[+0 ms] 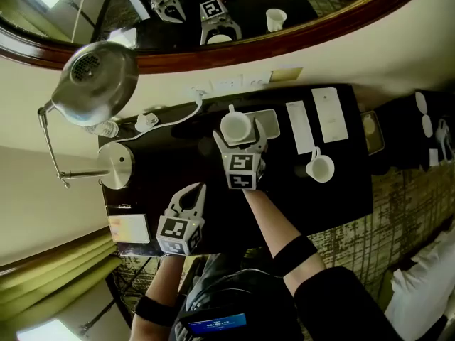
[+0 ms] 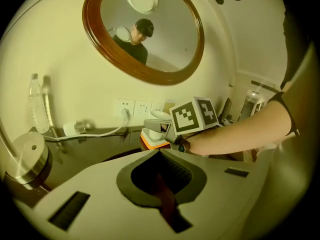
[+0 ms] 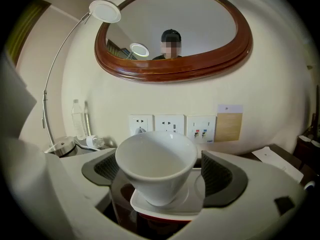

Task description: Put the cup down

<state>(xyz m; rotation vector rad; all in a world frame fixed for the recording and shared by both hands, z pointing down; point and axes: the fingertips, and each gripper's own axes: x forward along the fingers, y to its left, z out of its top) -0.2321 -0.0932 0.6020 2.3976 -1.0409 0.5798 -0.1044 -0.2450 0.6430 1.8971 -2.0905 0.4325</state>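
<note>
A white cup (image 3: 156, 166) stands on a white square saucer (image 3: 192, 198) below the wall sockets, slightly tilted. My right gripper (image 3: 160, 176) is open around it, one dark pad on each side, with a gap showing at the right pad (image 3: 222, 176). In the head view the same cup (image 1: 235, 126) sits between the right gripper's (image 1: 239, 136) jaws, next to the saucer (image 1: 270, 123) on the dark table (image 1: 178, 162). My left gripper (image 1: 198, 189) hovers nearer the table's front edge, shut and holding nothing; its closed jaws (image 2: 162, 184) point toward the right gripper (image 2: 156, 130).
A second white cup (image 1: 320, 168) stands to the right, beyond two white leaflets (image 1: 329, 114). At the left are a metal lamp head (image 1: 96, 80), its round base (image 1: 117, 165), a water bottle (image 1: 106, 128) and a plugged-in charger (image 1: 146, 121). An oval mirror (image 1: 213, 41) hangs above.
</note>
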